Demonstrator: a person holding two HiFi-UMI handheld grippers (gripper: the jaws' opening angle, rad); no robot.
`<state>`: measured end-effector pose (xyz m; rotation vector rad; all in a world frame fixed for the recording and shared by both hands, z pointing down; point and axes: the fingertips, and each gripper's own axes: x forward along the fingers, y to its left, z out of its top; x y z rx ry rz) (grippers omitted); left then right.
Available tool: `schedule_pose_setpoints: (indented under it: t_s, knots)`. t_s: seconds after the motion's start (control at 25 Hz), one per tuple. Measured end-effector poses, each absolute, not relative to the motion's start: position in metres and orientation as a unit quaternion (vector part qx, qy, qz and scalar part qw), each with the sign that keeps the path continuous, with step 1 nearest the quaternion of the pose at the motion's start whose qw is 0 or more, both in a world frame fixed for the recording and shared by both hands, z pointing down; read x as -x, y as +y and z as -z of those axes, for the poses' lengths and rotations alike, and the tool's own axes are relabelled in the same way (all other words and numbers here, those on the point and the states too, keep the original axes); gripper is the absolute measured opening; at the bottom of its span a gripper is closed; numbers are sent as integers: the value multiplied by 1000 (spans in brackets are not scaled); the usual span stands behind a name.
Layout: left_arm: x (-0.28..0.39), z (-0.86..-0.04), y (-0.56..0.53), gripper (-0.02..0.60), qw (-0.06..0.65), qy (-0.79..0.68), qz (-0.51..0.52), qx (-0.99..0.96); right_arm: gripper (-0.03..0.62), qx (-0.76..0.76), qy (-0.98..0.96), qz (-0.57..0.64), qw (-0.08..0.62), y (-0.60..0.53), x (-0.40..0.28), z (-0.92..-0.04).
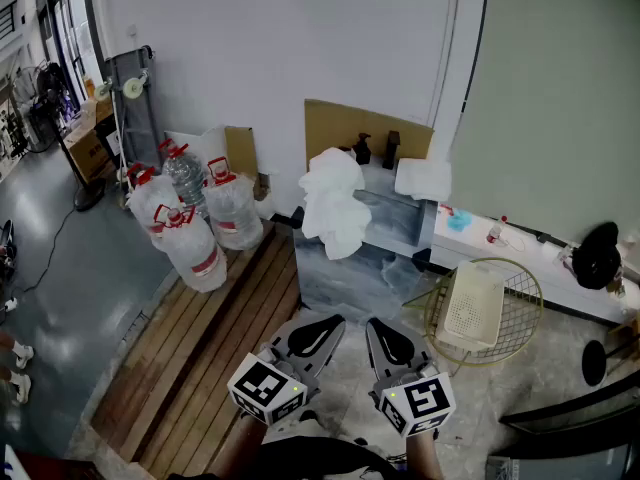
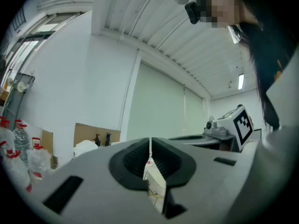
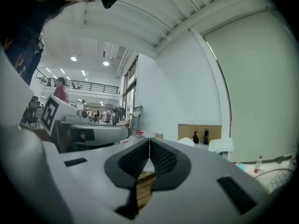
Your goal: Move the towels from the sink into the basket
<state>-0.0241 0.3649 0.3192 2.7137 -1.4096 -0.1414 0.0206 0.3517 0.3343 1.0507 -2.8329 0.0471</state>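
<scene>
While held low at 6 o'clock, left gripper (image 1: 328,326): jaws pressed together, empty
right gripper (image 1: 381,330): jaws pressed together, empty
towels (image 1: 333,203): draped over sink (image 1: 388,226) rim, 12 o'clock of both
basket (image 1: 521,308): on floor (image 1: 345,283), 4 o'clock of sink

Left gripper (image 1: 336,320) and right gripper (image 1: 371,322) are identical units. Each has a light grey moulded shell that tapers to a rounded nose. A black teardrop-shaped recess surrounds the centre seam. The fingers (image 2: 133,158) of the left unit have black ribbed faces. The right unit's pads (image 3: 162,160) show a black cross-hatched texture. Dark rectangular slots (image 2: 63,193) are cut into the shell on either side of the recess. A white marker cube (image 1: 266,388) with black square patterns sits at the rear of each unit. The right unit's cube (image 1: 418,403) shows small green lights. The person wears a dark top (image 1: 320,460) and a black head camera (image 2: 193,9).
</scene>
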Motion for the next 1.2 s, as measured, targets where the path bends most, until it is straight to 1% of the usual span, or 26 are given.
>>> schedule_pose_setpoints:
  t_s: [0.2,0.48,0.72,0.92,1.04,1.2]
  knots:
    - [49,-329,355,17,49,-462,22,-885,8,-356,-933,-20,53,339,-1,-336]
    - [76,-325,348,17,32,-450,46,-891,8,-369,-928,-23,42,327,25,-339]
    - [94,-343,338,17,62,-446,36,-892,8,-383,-921,-26,65,323,36,-351]
    - [91,-342,321,17,58,-432,56,-898,8,-396,-915,-36,70,304,34,-358]
    - [88,-347,307,17,60,-424,51,-902,8,-403,-911,-46,74,290,32,-362]
    - [82,-354,280,17,64,-419,41,-905,8,-402,-912,-52,63,261,28,-369]
